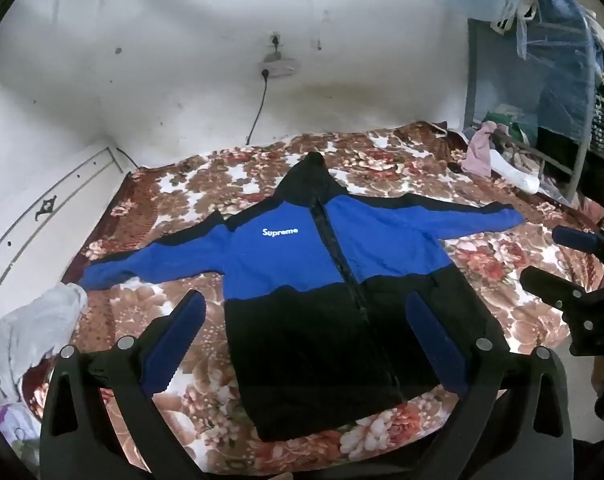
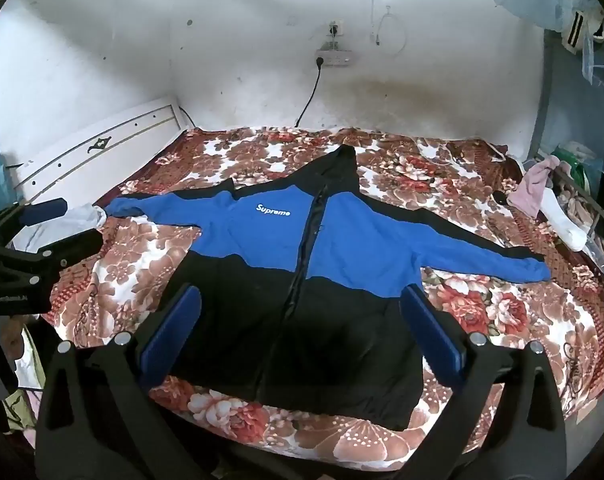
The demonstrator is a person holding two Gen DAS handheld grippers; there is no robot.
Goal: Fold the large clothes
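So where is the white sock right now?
In both views the white sock lies at the bed's right edge, beside a pink cloth, beyond the jacket's right-hand sleeve.

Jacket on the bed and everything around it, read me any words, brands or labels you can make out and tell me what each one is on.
"Supreme": white lettering on the blue chest panel of the jacket, readable in both wrist views.
Small pale print on the black body of the left gripper, seen at the left edge of the right wrist view: too blurred to read.
Rows of pale marks on a dark hanging item at the right edge of the left wrist view: too small to read.
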